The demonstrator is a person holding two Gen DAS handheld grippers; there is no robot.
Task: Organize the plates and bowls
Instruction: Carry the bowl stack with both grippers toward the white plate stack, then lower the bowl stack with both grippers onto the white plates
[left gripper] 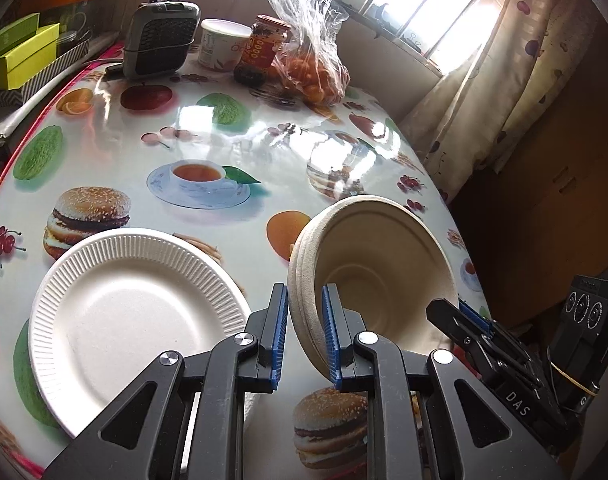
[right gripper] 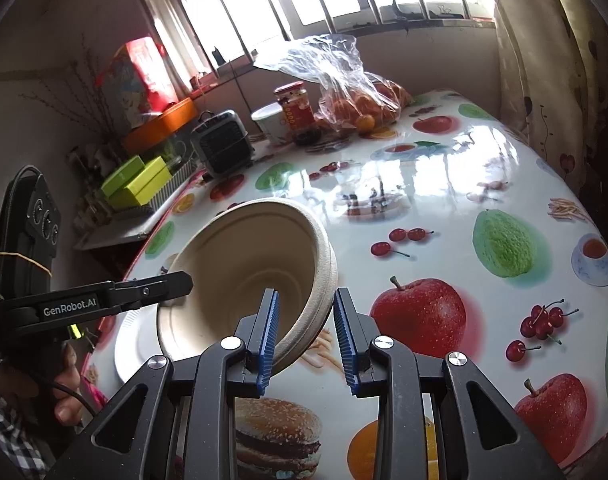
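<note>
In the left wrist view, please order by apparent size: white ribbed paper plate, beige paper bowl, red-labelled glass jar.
1. White ribbed paper plate
2. Beige paper bowl, nearly as large; both sit close to the camera, so their order is unsure.
3. Red-labelled glass jar, far away.

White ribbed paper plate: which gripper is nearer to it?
Left. The left gripper clamps the tilted beige paper bowl just beside the plate; the right gripper straddles the bowl's far rim, open.

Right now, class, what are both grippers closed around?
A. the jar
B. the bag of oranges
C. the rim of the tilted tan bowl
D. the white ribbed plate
C: the left gripper pinches the bowl at its rim, and the right gripper straddles its opposite rim, while the plate lies untouched.
</note>
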